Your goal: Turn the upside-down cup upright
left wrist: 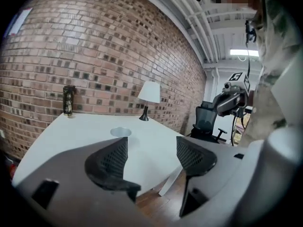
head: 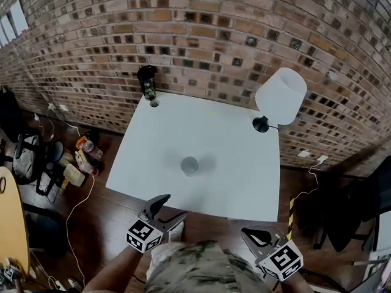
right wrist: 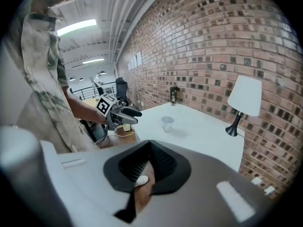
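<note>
A small clear cup [head: 189, 165] stands alone near the middle of the white table [head: 244, 176], with its open mouth facing up. It also shows as the cup [left wrist: 120, 132] and the cup [right wrist: 167, 123] in the two gripper views. My left gripper [head: 170, 210] hovers off the table's near edge, left of my body, open with nothing between its pads [left wrist: 112, 161]. My right gripper [head: 259, 239] is held off the near right corner, its jaws together and empty. Both are well short of the cup.
A white-shaded lamp [head: 280, 96] on a black base stands at the table's far right corner. A dark bottle [head: 146, 81] stands at the far left corner against the brick wall. Bags and cables [head: 79, 157] lie on the floor at left, and an office chair [left wrist: 206, 122] is at right.
</note>
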The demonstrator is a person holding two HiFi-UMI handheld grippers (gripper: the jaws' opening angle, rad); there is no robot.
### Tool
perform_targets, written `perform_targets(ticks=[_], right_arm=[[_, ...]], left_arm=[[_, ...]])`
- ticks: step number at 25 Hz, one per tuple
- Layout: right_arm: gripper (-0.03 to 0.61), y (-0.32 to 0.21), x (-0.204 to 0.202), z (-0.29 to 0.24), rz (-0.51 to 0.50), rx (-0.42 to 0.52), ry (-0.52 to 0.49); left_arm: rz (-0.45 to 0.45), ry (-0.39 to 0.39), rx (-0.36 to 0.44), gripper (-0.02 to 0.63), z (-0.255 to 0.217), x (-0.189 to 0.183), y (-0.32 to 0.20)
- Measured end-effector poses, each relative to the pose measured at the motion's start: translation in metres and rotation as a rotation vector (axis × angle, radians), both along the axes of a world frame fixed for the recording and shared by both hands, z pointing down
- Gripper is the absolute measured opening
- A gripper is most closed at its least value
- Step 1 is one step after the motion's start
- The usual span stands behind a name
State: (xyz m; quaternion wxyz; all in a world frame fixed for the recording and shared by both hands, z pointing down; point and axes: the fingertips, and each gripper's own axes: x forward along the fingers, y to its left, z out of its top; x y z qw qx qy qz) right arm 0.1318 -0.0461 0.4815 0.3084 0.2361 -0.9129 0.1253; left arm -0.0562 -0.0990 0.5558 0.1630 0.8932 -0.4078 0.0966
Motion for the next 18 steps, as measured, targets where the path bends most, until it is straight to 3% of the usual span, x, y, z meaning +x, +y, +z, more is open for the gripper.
perform_targets(ticks=[4, 8, 12, 18], right_arm=[[0.003, 0.051, 0.053, 0.01, -0.099, -0.017, -0.051], [0.005, 0.103, 0.073, 0.021, -0.235, -0.051, -0.087], [0.007, 0.149, 0.077, 0.009, -0.29, -0.068, -0.147], [0.019, 0.193, 0.086, -0.008, -0.268, -0.078, -0.209]], left_arm=[[-0.127, 0.062, 0.036, 0.302, -0.054, 0.052, 0.091], [-0.261, 0.124, -0.032, 0.272, -0.082, 0.09, 0.2], [-0.236, 0.074, -0.118, 0.241, -0.093, 0.122, 0.281], [-0.214, 0.066, -0.116, 0.232, -0.123, 0.146, 0.311]])
